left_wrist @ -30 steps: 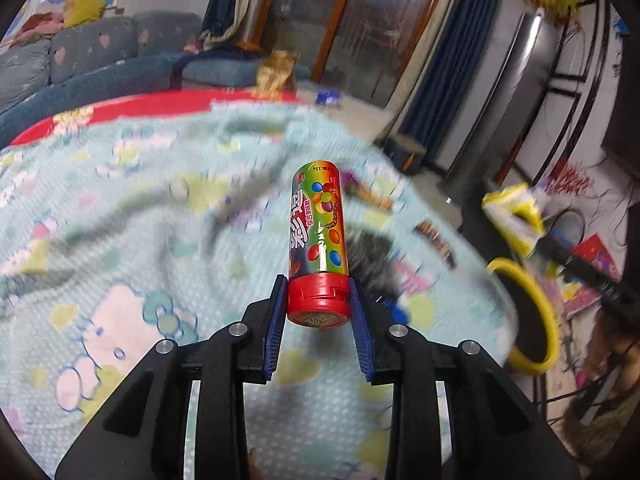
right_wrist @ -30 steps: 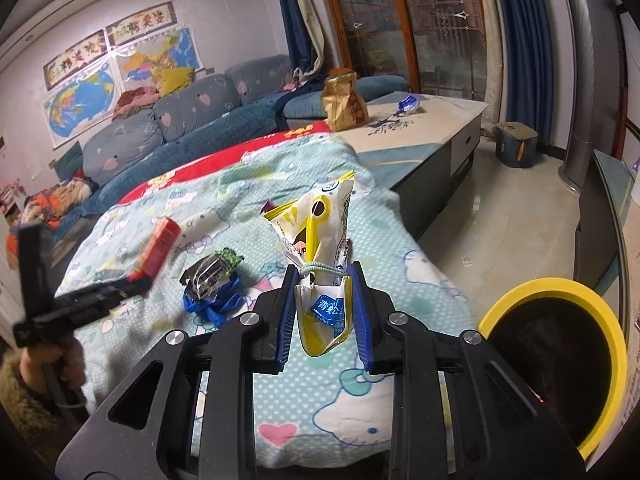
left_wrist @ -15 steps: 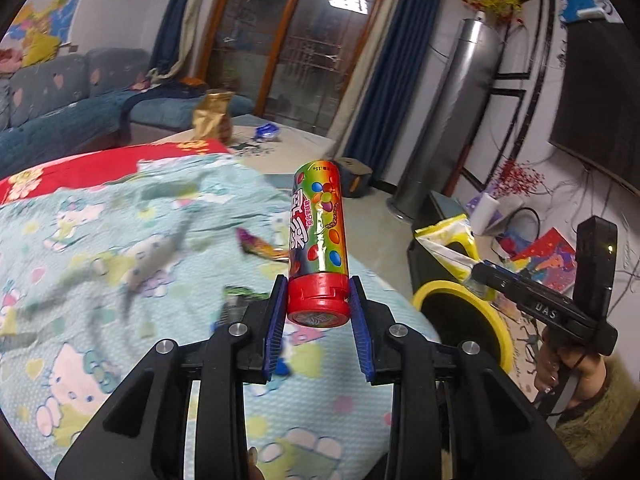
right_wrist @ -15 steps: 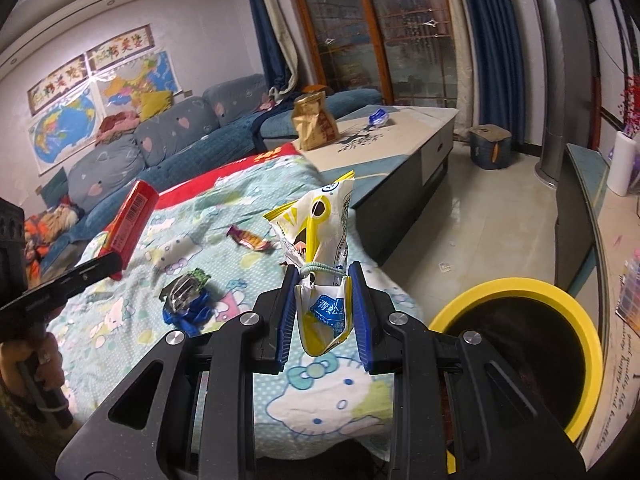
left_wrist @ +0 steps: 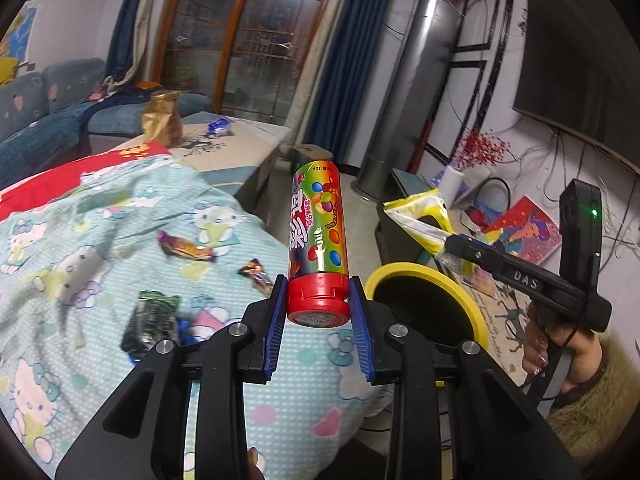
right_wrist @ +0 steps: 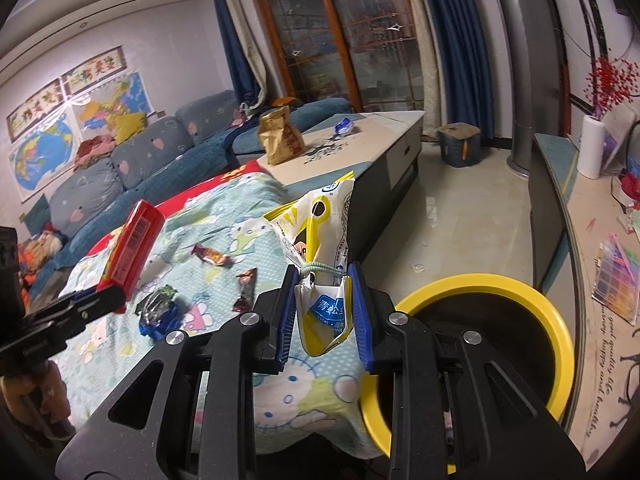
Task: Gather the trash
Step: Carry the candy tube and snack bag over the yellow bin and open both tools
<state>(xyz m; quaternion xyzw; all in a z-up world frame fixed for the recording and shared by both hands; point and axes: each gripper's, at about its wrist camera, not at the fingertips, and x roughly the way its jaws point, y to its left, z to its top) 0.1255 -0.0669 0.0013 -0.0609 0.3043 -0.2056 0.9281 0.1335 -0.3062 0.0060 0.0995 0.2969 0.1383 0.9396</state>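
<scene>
In the left wrist view, candy wrappers (left_wrist: 185,249) lie on the cartoon-print blanket (left_wrist: 80,216) at centre left. At centre, the left gripper (left_wrist: 319,312) clamps the red-capped candy tube (left_wrist: 318,236) upright. The yellow-rimmed bin (left_wrist: 424,280) sits just right of it. In the right wrist view, the right gripper (right_wrist: 323,312) pinches a yellow-and-white snack bag (right_wrist: 320,232) at centre, bin (right_wrist: 560,328) lower right.

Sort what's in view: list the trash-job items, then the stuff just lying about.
Job: candy tube in left gripper; yellow snack bag in right gripper; yellow-rimmed bin; wrappers on blanket.
Lying about: gold bag, paper roll, maps.
</scene>
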